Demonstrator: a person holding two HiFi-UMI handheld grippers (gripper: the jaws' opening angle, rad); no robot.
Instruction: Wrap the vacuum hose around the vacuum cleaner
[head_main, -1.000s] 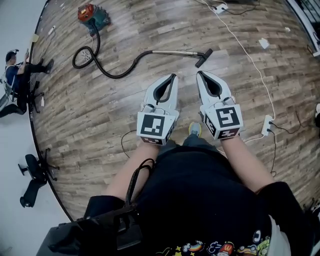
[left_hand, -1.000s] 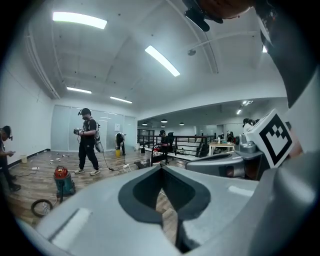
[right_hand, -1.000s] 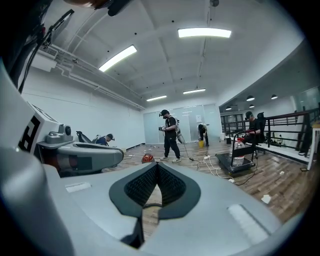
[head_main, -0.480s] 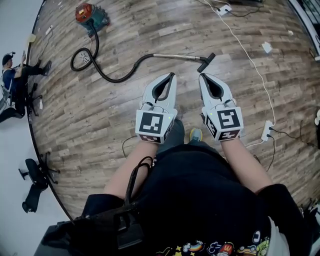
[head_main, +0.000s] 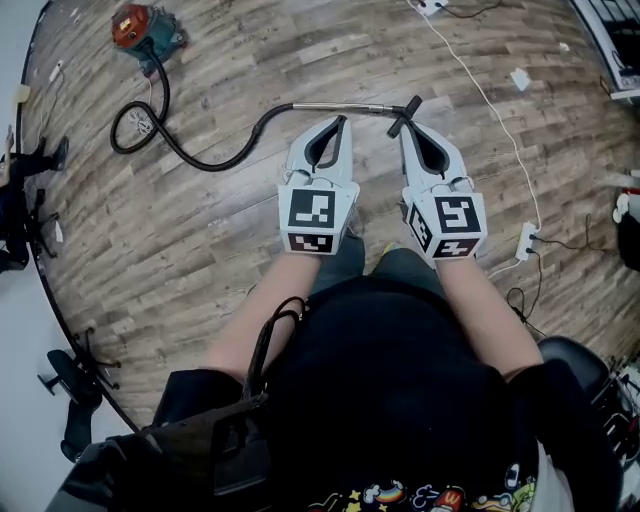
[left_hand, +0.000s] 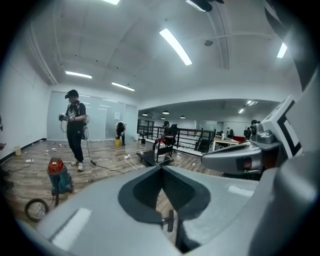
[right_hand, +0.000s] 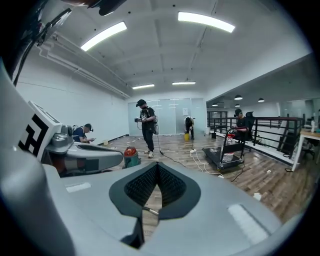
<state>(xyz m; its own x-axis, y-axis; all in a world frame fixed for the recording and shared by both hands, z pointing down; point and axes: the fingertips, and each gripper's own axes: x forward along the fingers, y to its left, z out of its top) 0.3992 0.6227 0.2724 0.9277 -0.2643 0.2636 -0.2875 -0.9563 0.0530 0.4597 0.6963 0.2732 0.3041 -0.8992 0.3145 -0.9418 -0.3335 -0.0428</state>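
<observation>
A red and teal vacuum cleaner (head_main: 140, 30) stands on the wooden floor at the far left. Its black hose (head_main: 170, 145) loops once, then runs right into a metal wand (head_main: 340, 106) ending in a black floor head (head_main: 405, 115). My left gripper (head_main: 343, 121) is shut and empty, its tip just short of the wand. My right gripper (head_main: 405, 128) is also shut and empty, with its tip at the floor head. The left gripper view shows the vacuum cleaner (left_hand: 57, 175) and the floor head (left_hand: 170, 220) through the jaw window. The right gripper view shows the wand (right_hand: 151, 211) the same way.
A white cable (head_main: 480, 90) runs down the right side to a power strip (head_main: 525, 240). An office chair (head_main: 75, 385) lies at the left wall. A person (left_hand: 75, 130) stands beyond the vacuum, and a cart (right_hand: 227, 152) stands to the right.
The view has moved forward: the wand and floor head now lie right at the gripper tips, and the vacuum has slid to the upper left. Both grippers stayed shut.
</observation>
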